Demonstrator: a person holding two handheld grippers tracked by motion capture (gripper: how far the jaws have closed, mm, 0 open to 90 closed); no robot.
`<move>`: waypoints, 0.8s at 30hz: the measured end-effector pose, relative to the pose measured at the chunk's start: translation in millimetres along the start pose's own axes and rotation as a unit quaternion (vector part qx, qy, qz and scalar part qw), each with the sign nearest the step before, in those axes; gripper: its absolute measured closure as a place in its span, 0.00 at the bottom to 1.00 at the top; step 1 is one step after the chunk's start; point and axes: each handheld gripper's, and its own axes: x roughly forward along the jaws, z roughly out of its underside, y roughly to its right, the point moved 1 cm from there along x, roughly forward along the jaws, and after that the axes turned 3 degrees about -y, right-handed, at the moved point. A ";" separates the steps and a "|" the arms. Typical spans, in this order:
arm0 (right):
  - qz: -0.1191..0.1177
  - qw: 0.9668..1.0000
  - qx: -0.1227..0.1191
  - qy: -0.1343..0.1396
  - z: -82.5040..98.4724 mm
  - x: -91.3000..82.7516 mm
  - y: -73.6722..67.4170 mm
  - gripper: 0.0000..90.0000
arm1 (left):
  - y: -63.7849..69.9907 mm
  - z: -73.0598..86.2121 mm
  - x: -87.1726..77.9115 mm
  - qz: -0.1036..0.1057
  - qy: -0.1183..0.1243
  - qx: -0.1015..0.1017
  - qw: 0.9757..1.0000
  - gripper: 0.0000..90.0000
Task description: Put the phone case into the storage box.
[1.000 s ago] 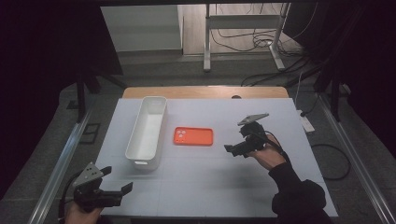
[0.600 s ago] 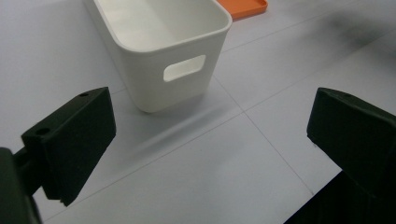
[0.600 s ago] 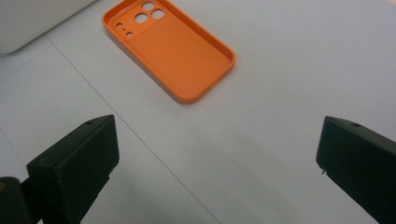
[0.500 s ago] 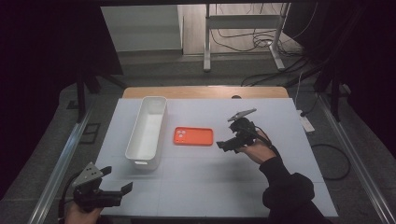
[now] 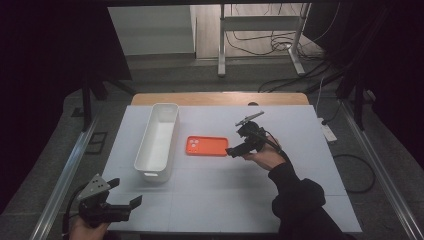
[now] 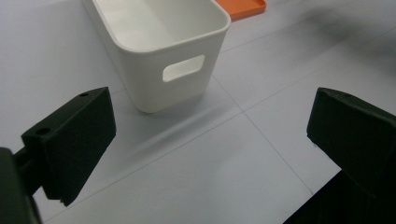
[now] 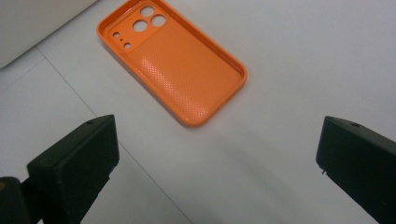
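Approach phase, by the look of it. Right tool (image 5: 235, 145) hovering just short of the orange phone case (image 5: 206, 146), jaws spread wide with nothing between them. From the right gripper view, case (image 7: 175, 70) sitting ahead of the tool (image 7: 217, 158) and a bit to its left, flat on the white table (image 5: 225, 200), not touched yet.

Left tool (image 5: 125, 192) parked low at the near table edge, also gaping wide and holding nothing. White bin (image 6: 180, 70) straight ahead of it (image 6: 210, 140), handle cutout facing the jaws.

Orientation of the case: lying hollow side up, dotted inner face showing, raised lip all around. Camera cutouts at the far end, pointing away from the right tool and toward the bin (image 5: 150, 172). Plain bottom end nearest the jaws. Long axis running roughly along the tool's line of reach, skewed off to far-left in the right gripper view.

Next move, best guess: push forward and down a little more, then close across the short width or pinch the near lip. Probably needs a slight wrist twist to square the jaws to that skewed axis. Thin and flat against the table, so likely a tricky grab; a jaw tip may have to slip under the rim. Possibly headed for the bin after that, just beyond the case's far end, but only a hunch.
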 end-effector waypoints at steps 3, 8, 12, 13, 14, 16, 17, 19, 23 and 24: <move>-0.002 1.000 -0.001 -0.001 -4.7 3.2 0.0 0.00 | -0.1 0.0 0.0 0.001 0.000 0.000 1.000 0.02; -0.008 1.000 -0.004 -0.003 -12.2 9.3 -2.6 0.00 | -0.2 0.1 0.1 0.001 0.000 0.000 1.000 0.02; -0.007 1.000 -0.010 -0.012 -15.8 17.3 -4.1 0.00 | -0.2 0.0 0.2 0.001 0.000 0.000 1.000 0.02; -0.008 1.000 -0.009 -0.013 -16.9 18.9 -4.2 0.00 | -0.2 0.0 0.2 0.001 0.000 0.000 1.000 0.02; -0.008 1.000 -0.008 -0.013 -18.1 20.1 -4.5 0.00 | -0.2 0.0 0.2 0.001 0.000 0.000 1.000 0.02; -0.007 1.000 -0.009 -0.013 -20.8 22.4 -4.7 0.00 | -0.3 0.0 0.2 0.001 0.000 -0.001 1.000 0.02; -0.007 1.000 -0.009 -0.013 -20.8 22.4 -4.7 0.00 | -0.3 0.0 0.2 0.001 0.000 -0.001 1.000 0.02; -0.004 1.000 -0.013 -0.014 -25.5 25.6 -5.5 0.00 | -0.3 0.0 0.2 0.001 0.000 -0.001 1.000 0.02; -0.001 1.000 -0.017 -0.015 -29.0 28.5 -6.2 0.02 | -0.3 0.0 0.2 0.002 0.000 -0.001 1.000 0.02; -0.002 1.000 -0.019 -0.014 -30.5 29.8 -6.5 0.03 | -0.4 0.0 0.2 0.002 0.000 -0.001 1.000 0.02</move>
